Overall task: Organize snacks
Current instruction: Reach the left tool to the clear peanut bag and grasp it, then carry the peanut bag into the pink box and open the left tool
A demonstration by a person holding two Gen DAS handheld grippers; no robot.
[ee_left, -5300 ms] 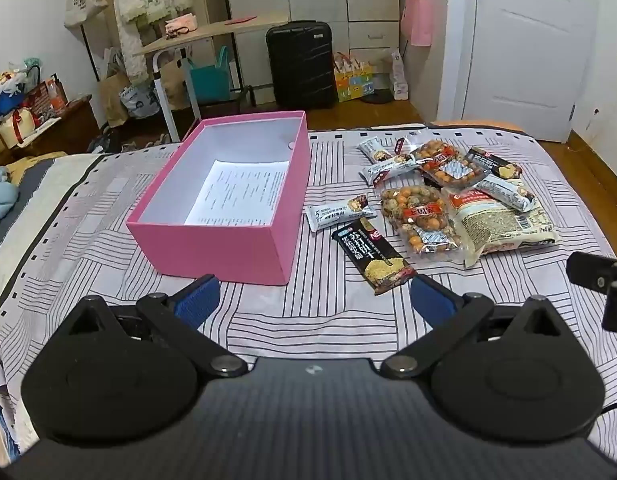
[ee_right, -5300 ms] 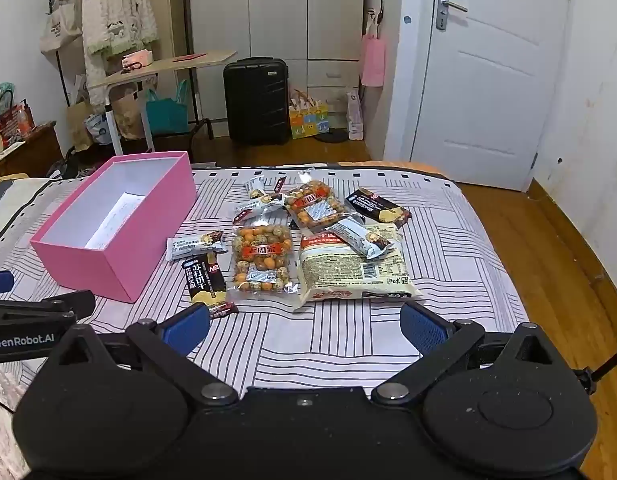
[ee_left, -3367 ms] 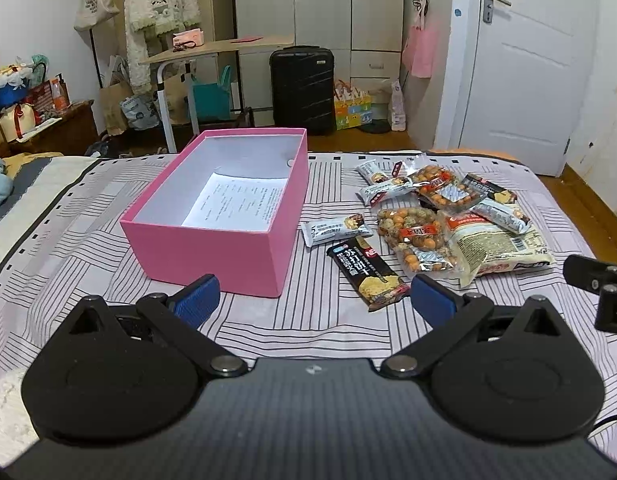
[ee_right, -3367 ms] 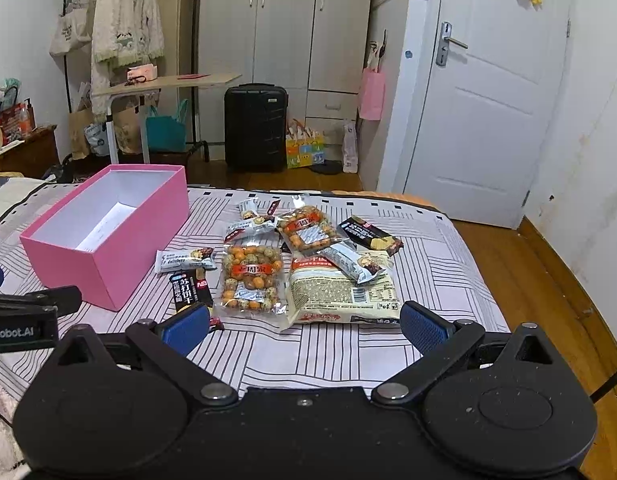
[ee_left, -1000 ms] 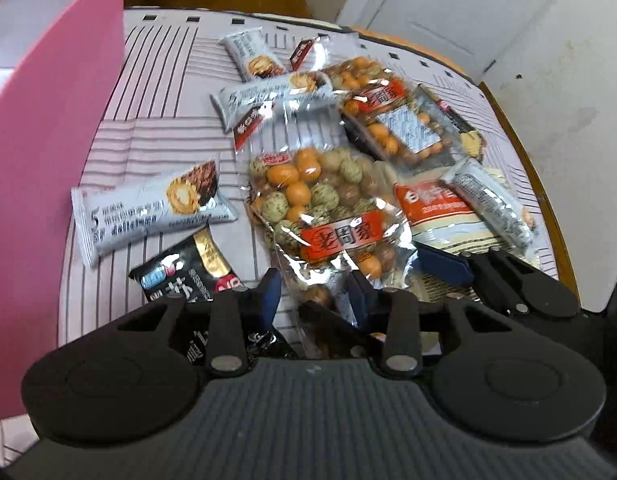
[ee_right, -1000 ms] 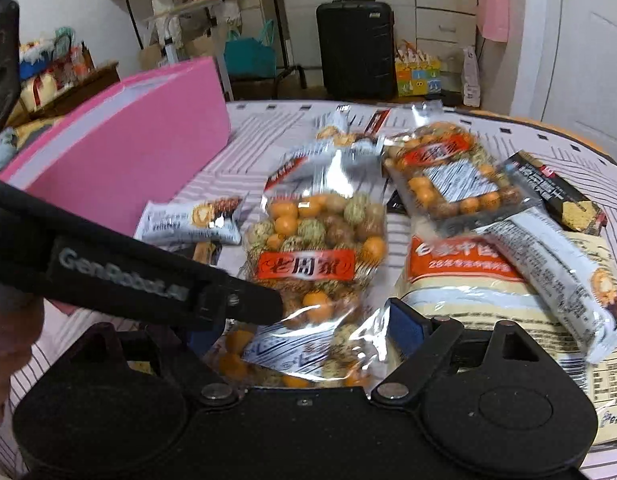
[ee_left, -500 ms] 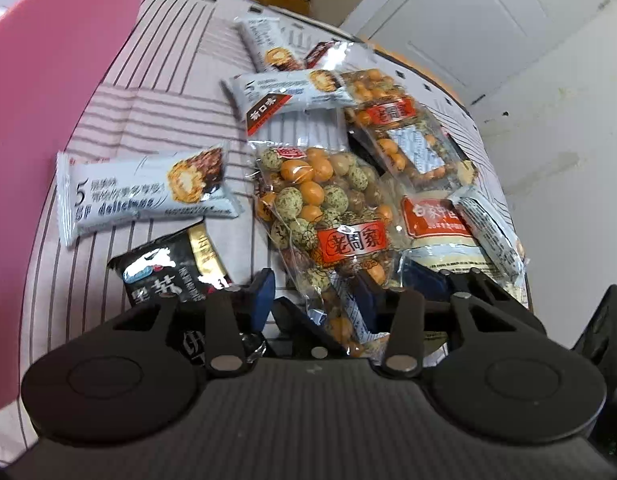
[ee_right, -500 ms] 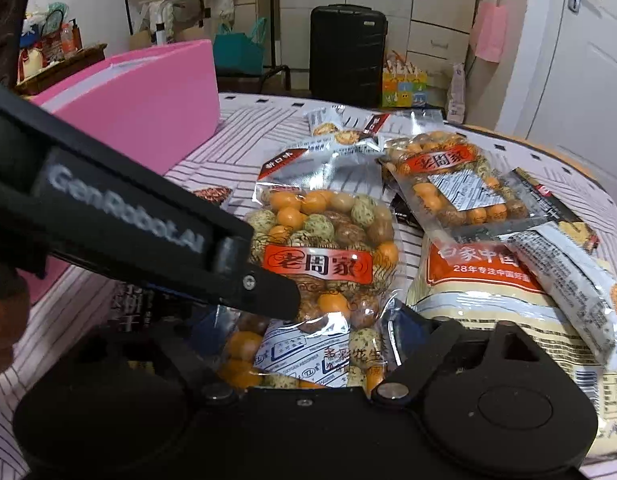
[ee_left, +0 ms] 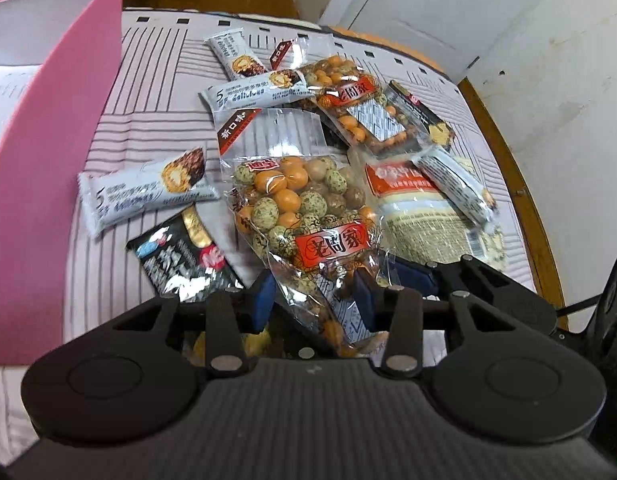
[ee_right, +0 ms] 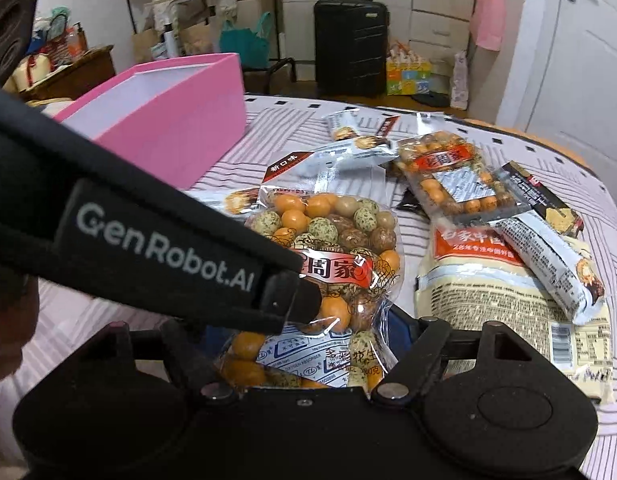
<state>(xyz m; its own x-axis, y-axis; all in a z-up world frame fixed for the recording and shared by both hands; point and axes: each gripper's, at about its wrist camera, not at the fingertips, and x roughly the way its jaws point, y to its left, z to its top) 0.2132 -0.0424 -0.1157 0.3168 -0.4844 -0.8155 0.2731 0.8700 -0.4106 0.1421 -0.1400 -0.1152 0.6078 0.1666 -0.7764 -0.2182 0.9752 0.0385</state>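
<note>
Both grippers grip one clear nut bag (ee_left: 308, 216) at its near end, low centre: left gripper (ee_left: 314, 294) pinches it, right gripper (ee_right: 308, 344) has been closing around it. Pink box (ee_left: 48, 160) walls the left edge; other snacks crowd right.

You're looking at a clear, glossy plastic peanut bag (ee_left: 308, 216) that crinkles and glints, beside a shiny black foil bar wrapper (ee_left: 180, 264) and a matt pale rice bag (ee_left: 424, 220). Under them lies soft striped cloth bedding (ee_left: 156, 80). Your pink box (ee_right: 180, 136) looks like smooth matt cardboard, white inside.
</note>
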